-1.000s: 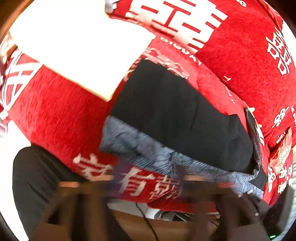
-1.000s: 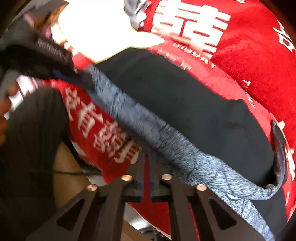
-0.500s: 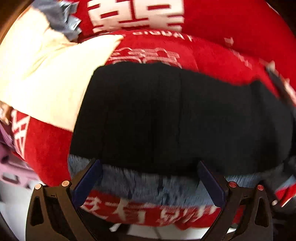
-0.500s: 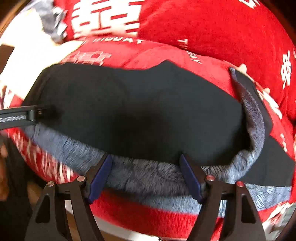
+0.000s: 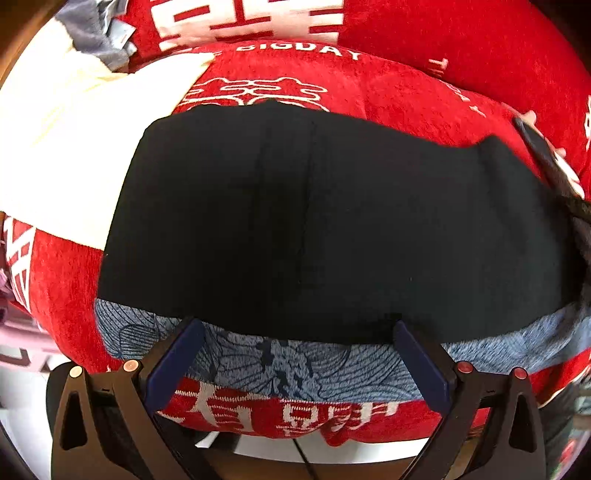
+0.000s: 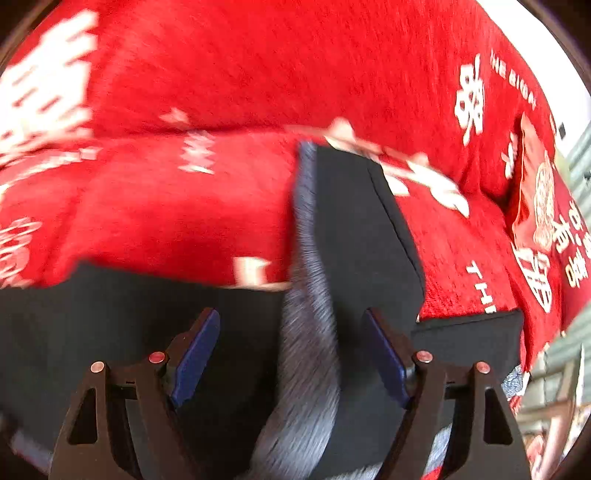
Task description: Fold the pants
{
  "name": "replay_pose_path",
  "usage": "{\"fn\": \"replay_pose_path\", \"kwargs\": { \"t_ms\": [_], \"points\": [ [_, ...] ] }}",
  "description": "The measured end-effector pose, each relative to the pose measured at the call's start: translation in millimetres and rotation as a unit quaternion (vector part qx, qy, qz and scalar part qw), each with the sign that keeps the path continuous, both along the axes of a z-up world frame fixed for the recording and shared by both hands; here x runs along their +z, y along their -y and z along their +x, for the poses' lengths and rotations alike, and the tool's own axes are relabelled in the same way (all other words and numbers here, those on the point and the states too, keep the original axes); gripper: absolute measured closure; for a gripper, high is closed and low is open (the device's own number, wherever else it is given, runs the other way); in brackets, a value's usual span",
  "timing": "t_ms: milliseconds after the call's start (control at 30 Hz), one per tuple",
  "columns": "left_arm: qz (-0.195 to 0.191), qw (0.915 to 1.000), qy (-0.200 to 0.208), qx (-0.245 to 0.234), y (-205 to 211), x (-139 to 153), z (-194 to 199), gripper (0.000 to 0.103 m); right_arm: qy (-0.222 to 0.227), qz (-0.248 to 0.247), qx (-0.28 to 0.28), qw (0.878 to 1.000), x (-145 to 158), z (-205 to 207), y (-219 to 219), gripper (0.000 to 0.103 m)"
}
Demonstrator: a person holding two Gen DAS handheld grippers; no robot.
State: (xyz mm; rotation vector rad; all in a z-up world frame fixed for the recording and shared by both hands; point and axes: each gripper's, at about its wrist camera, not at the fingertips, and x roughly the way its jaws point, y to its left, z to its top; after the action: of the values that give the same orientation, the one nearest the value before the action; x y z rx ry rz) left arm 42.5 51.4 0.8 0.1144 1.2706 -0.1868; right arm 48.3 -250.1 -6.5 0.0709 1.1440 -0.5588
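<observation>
The black pants with a blue-grey patterned fleece lining (image 5: 314, 229) lie spread flat across a plush red cover printed with large white characters and Latin lettering (image 5: 424, 92); what the cover is draped over cannot be told. In the left wrist view the black cloth fills the middle, and a band of its blue-grey lining shows along the near edge, where the red cover curves down and away. A cream-white cloth (image 5: 74, 140) lies on the cover just beside the pants' left edge, and a bit of grey fabric (image 5: 96, 33) sits behind it. Under the cover's near edge a pale floor and a thin dark cable (image 5: 303, 454) show.

The left tool (image 5: 295, 354) hangs over the lining band with its two blue-padded fingers wide apart and nothing clamped between them.

In the right wrist view, which is blurred, a narrower end of the pants (image 6: 354, 229) runs away over the red cover, with a furry strip of grey lining turned up along its left side. The right tool (image 6: 291, 354) is over this strip; its jaws are opening, the strip lies between the blue pads (image 6: 195, 354) without being pressed. At the far right edge a small red printed cushion (image 6: 535, 199) rests on the cover, and beyond it are pale greenish room surfaces too blurred to identify.
</observation>
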Motion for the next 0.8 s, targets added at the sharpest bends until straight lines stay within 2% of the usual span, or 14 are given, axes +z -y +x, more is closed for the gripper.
{"fn": "replay_pose_path", "kwargs": {
  "t_ms": [33,67,100,133,200,300,400,500,633,700,733,767,800],
  "points": [
    [-0.001,1.0,-0.001,-0.003,-0.1,-0.7,-1.9,0.0,0.001,0.011,0.005,1.0,-3.9,-0.9,6.3,0.018],
    [-0.003,1.0,-0.004,-0.003,-1.6,-1.2,-5.0,0.0,0.017,0.016,0.017,1.0,-1.5,-2.8,9.6,0.025],
    [-0.007,0.9999,-0.008,-0.001,-3.2,-1.3,-4.4,0.0,0.026,0.023,0.028,0.999,1.4,-8.6,12.5,0.045],
    [-0.009,0.9999,-0.011,-0.001,-4.0,-0.8,-3.4,0.0,0.022,0.022,0.019,0.999,3.4,-17.4,15.8,0.09],
    [-0.01,0.9998,-0.017,0.001,-3.6,1.9,-2.2,0.0,0.053,0.047,0.004,0.997,17.8,-40.3,24.5,0.093],
    [-0.029,0.9992,-0.026,0.0,-6.3,9.9,-1.9,0.0,0.11,0.029,-0.032,0.993,49.1,-94.3,36.4,0.093],
    [-0.052,0.9982,-0.027,-0.007,2.9,17.2,-3.3,0.0,0.149,0.039,-0.068,0.986,68.1,-159.7,47.5,0.094],
    [-0.053,0.9979,-0.025,-0.028,23.7,21.0,-3.3,0.0,0.125,0.05,-0.07,0.988,51.9,-199.0,50.7,0.096],
    [-0.037,0.9973,-0.019,-0.061,59.2,21.7,1.4,0.0,0.06,0.052,-0.033,0.996,14.6,-209.2,44.8,0.095],
    [-0.038,0.9966,-0.021,-0.07,70.1,19.2,4.7,0.0,0.054,0.045,-0.019,0.997,11.6,-210.4,39.1,0.084],
    [-0.026,0.9967,-0.031,-0.07,75.6,12.2,6.5,0.0,0.05,0.029,-0.007,0.998,14.0,-207.7,32.9,0.067],
    [-0.013,0.997,-0.035,-0.068,77.2,7.0,8.4,0.0,0.052,0.014,0.003,0.999,18.6,-205.9,27.5,0.042],
    [-0.007,0.997,-0.034,-0.07,78.2,4.6,9.8,0.0,0.063,-0.015,0.024,0.998,26.7,-203.9,15.0,0.033]
  ]
}}
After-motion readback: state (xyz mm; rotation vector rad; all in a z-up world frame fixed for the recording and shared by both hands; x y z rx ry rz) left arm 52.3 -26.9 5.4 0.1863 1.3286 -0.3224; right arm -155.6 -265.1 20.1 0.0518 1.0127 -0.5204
